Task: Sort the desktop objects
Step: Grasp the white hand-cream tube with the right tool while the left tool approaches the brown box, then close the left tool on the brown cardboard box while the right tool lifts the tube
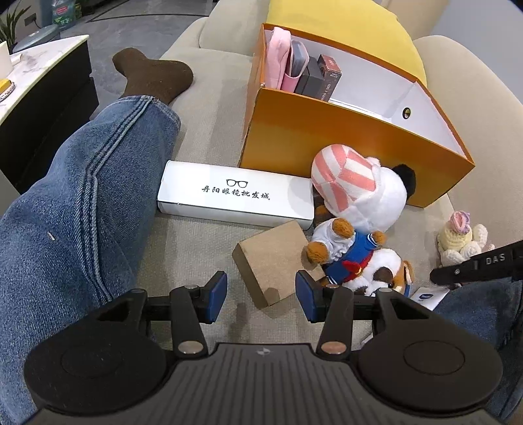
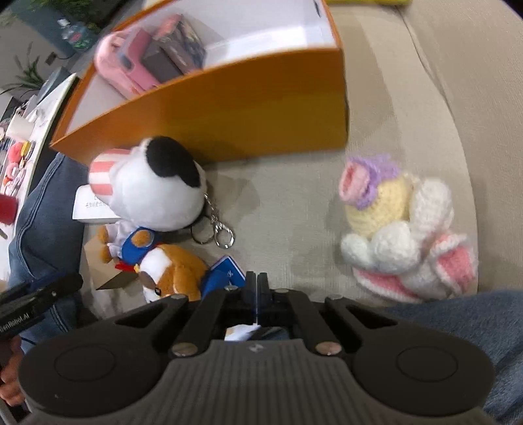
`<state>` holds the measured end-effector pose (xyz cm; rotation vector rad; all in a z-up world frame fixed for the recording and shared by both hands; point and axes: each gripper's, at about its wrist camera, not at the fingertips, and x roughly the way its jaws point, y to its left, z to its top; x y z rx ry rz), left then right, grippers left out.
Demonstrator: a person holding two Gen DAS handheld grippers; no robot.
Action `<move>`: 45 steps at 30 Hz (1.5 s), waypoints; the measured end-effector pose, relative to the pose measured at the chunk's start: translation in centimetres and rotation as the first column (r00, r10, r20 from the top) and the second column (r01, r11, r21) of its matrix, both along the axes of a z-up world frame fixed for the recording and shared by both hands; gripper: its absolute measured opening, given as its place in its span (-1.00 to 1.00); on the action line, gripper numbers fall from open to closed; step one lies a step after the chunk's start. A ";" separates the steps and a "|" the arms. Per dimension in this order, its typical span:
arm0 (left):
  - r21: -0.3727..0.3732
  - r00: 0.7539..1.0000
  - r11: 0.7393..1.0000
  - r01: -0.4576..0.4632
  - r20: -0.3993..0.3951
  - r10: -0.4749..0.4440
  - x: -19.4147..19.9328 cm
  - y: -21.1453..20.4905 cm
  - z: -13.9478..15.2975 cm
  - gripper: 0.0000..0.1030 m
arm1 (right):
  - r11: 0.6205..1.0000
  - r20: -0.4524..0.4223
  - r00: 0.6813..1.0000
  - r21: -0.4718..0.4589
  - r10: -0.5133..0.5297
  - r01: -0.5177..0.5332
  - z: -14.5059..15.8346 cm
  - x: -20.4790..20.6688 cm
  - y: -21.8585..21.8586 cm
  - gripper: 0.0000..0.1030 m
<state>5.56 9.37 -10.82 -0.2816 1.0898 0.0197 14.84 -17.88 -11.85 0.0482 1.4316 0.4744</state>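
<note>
An orange box [image 1: 327,144] stands on the beige sofa, holding a pink pouch [image 1: 278,62] and dark small boxes [image 1: 323,78]. In front lie a white glasses case [image 1: 235,199], a brown cardboard box [image 1: 274,261], a white plush with a striped hat [image 1: 356,189] and a brown dog plush in blue [image 1: 356,261]. My left gripper [image 1: 261,294] is open, its pads either side of the cardboard box's near corner. My right gripper [image 2: 256,287] is shut, empty as far as I can see, above the sofa near a blue card [image 2: 227,271]. A crocheted bunny [image 2: 402,229] lies right.
A person's jeans leg [image 1: 81,212] with a brown sock [image 1: 153,75] lies left of the objects. A yellow cushion [image 1: 343,23] sits behind the orange box [image 2: 228,108]. A marble-topped table [image 1: 39,65] stands far left. A keyring [image 2: 215,229] hangs from the white plush [image 2: 153,193].
</note>
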 end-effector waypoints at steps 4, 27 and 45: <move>-0.001 1.000 1.000 -0.005 -0.002 0.005 -0.1 0.2 0.0 0.04 | 0.998 -0.082 0.995 -0.007 -0.057 0.056 -1.2 0.9 -1.1 -0.34; -0.002 0.999 1.000 -0.026 -0.028 0.026 0.3 0.7 -0.7 0.05 | 0.999 -0.287 0.958 -0.035 0.020 -0.031 -2.5 2.3 0.5 -0.81; -0.021 0.996 0.998 -0.052 -0.080 0.051 1.9 0.7 -1.8 0.14 | 0.984 0.256 0.951 -0.090 0.172 -0.154 7.9 2.0 1.1 -0.99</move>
